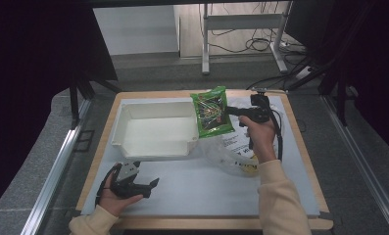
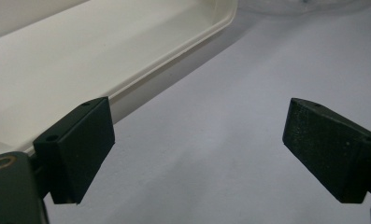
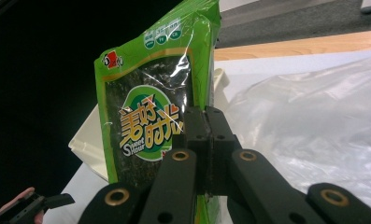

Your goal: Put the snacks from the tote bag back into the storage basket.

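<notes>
white table (image 1: pixel 197 191), 1 white bin (image 1: pixel 155 129), 1 green packet (image 1: pixel 211 111) pinched in right gripper (image 1: pixel 227 111) fingers, left gripper (image 1: pixel 150 185) fingers wide

White bin (image 1: pixel 155 129) at ten o'clock on the table (image 1: pixel 206 223); clear plastic bag (image 1: pixel 231 156) at three o'clock, over a printed sheet (image 1: pixel 233 142); metal frame (image 1: pixel 241 22) beyond, at twelve o'clock.

Bright even light on the table — dark edges, soft shadows.
</notes>
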A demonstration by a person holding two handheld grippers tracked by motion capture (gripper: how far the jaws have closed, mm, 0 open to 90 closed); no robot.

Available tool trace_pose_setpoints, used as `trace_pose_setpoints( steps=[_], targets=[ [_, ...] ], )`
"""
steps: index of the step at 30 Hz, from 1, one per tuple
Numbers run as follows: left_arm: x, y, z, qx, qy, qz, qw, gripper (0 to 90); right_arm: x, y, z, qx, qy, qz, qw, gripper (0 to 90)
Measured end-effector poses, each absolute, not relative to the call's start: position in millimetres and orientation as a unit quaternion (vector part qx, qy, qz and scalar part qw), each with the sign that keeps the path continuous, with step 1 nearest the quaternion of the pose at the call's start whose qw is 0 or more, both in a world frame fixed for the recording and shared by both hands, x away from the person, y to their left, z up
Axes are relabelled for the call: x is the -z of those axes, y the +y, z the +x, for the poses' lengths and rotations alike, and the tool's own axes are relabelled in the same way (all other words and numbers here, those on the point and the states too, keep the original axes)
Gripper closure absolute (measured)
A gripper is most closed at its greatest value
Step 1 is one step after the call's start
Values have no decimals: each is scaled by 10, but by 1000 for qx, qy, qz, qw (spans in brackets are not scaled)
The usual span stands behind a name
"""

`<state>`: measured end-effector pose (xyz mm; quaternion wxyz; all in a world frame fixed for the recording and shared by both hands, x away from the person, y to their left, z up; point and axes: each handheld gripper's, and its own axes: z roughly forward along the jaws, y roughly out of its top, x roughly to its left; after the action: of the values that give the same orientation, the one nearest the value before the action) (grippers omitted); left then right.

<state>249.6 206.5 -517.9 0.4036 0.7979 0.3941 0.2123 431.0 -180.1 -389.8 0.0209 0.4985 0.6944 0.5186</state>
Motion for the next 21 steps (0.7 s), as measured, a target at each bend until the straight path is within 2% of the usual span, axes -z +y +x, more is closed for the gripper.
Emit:
trace_pose_setpoints(
  steps=[21],
  targets=[
    [5175, 2069, 2495, -212, 395, 797, 405, 91, 3952, -1509, 4392, -523, 699, 488, 11, 896]
  ],
)
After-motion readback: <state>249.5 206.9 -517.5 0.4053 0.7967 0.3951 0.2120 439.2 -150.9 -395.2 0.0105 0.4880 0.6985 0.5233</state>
